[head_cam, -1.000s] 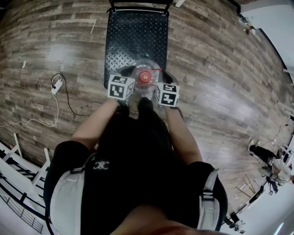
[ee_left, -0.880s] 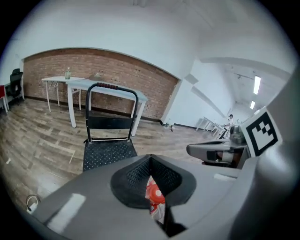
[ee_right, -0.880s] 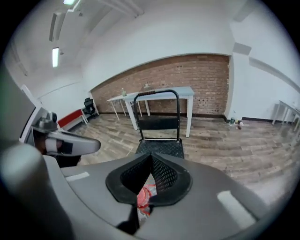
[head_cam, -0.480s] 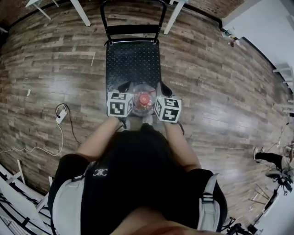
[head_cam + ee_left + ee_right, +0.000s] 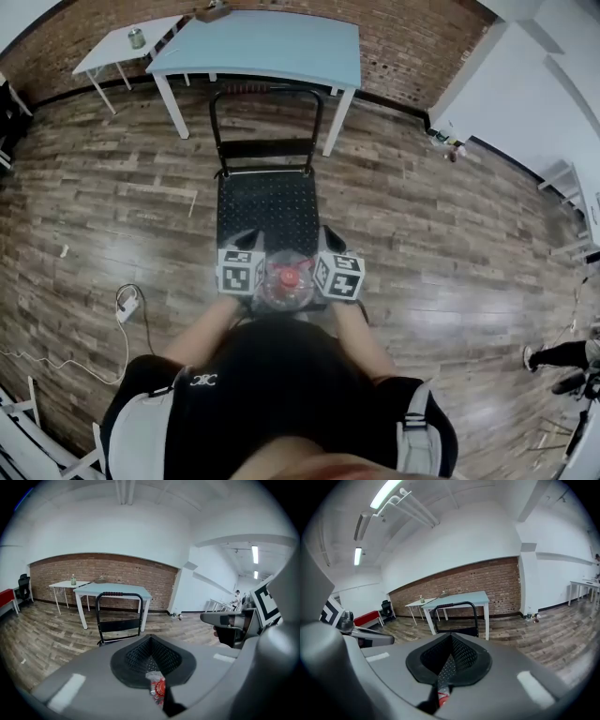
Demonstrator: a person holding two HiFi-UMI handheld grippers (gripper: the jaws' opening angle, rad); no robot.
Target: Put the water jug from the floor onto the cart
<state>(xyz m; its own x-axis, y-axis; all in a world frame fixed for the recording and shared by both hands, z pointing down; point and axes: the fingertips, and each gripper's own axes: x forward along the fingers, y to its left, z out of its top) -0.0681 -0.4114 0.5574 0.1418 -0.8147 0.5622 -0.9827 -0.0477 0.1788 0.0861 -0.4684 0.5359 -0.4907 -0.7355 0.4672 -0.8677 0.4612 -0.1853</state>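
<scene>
- Since both grippers are clenched with their jaws fully together, the left gripper (image 5: 246, 242) and right gripper (image 5: 328, 239) aren't pinching anything. They just press in on the water jug (image 5: 286, 281) from either side, like two palms.
- The jug sits just below centre in the head view, sandwiched between the marker cubes. It overlaps the near edge of the cart (image 5: 267, 202) and looks to be carried, not yet set down on the deck.
- Biggest risk, as a guess: the jug slips straight down. A side squeeze on a smooth, rounded wall holds only by friction, so if either hand eases off or the two drift apart, it drops.
- Second risk: it pivots. With just two contact spots a heavy jug can roll forward or back between them, especially if one gripper rides higher than the other.
- Third: landing it half on the deck edge could tip it over or nudge the cart away.
- Materials: the jug is clear, glossy plastic, round-shouldered, with a red cap (image 5: 288, 275) on top.
- The cart deck is black studded metal, flat and rectangular, with a black tube handle (image 5: 265, 92) looping up at the far end.
- The gripper jaws are matte grey with black meshed pads.
- The floor (image 5: 450, 216) is wood-look plank with some sheen.
</scene>
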